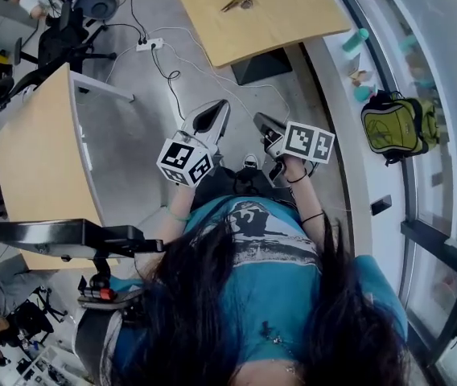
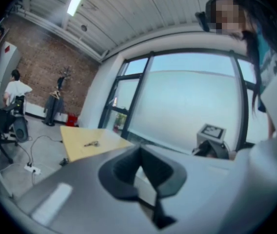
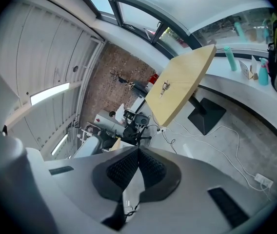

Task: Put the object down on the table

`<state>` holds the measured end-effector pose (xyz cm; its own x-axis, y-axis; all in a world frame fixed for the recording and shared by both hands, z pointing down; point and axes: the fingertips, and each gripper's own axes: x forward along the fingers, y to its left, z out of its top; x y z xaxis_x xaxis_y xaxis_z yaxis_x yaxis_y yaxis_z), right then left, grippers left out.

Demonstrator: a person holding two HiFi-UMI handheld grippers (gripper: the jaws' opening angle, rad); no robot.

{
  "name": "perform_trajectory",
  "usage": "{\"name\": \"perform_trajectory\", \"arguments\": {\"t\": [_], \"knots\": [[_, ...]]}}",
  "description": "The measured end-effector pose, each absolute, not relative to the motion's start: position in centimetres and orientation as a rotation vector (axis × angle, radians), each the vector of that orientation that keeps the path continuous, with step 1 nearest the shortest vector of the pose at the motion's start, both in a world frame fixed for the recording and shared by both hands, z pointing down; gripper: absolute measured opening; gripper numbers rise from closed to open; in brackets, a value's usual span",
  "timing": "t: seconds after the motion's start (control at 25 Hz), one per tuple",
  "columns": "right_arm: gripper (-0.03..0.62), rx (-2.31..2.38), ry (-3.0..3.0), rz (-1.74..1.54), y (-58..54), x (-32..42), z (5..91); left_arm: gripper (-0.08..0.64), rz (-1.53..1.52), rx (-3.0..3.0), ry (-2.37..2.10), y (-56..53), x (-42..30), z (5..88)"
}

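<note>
A small thin metallic object [image 1: 238, 0] lies on the light wooden table [image 1: 277, 22] ahead of me; it also shows as the small object [image 2: 91, 143] in the left gripper view and the small object [image 3: 166, 86] in the right gripper view. Both grippers hang in the air over the floor, well short of that table. My left gripper [image 1: 216, 107] has its pads together with nothing between them, seen close at the left gripper [image 2: 140, 151]. My right gripper [image 1: 259, 119] is likewise shut and empty, seen close at the right gripper [image 3: 139, 152]. Its marker cube [image 2: 211, 131] appears in the left gripper view.
A second wooden table [image 1: 39, 159] stands at the left, with a black chair arm [image 1: 67, 236] beside me. Cables and a power strip [image 1: 150, 44] lie on the grey floor. A green backpack [image 1: 397, 123] and teal bottles [image 1: 356, 40] sit on the window ledge at the right.
</note>
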<state>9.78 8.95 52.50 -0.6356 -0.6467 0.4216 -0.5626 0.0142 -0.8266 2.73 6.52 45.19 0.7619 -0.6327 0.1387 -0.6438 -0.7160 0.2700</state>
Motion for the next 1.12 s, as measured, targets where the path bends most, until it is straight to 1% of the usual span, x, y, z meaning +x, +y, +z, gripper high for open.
{"name": "perform_trajectory", "arguments": {"t": [0.2,0.44,0.72,1.12], "knots": [[0.013,-1.276,2.201,-1.726,8.6,8.5,53.4,0.003,0.122,2.677,-1.002,7.1,1.8,46.4],[0.012,-1.276,2.198,-1.727,8.9,7.9,53.9,0.003,0.133,2.681,-1.0,7.5,1.7,46.9],[0.012,-1.331,2.162,-1.694,11.2,1.0,51.8,0.003,0.092,2.685,-0.945,9.1,-5.4,45.9],[0.013,-1.377,2.155,-1.682,12.3,-2.6,51.1,0.003,0.056,2.678,-0.906,10.1,-8.9,45.8]]}}
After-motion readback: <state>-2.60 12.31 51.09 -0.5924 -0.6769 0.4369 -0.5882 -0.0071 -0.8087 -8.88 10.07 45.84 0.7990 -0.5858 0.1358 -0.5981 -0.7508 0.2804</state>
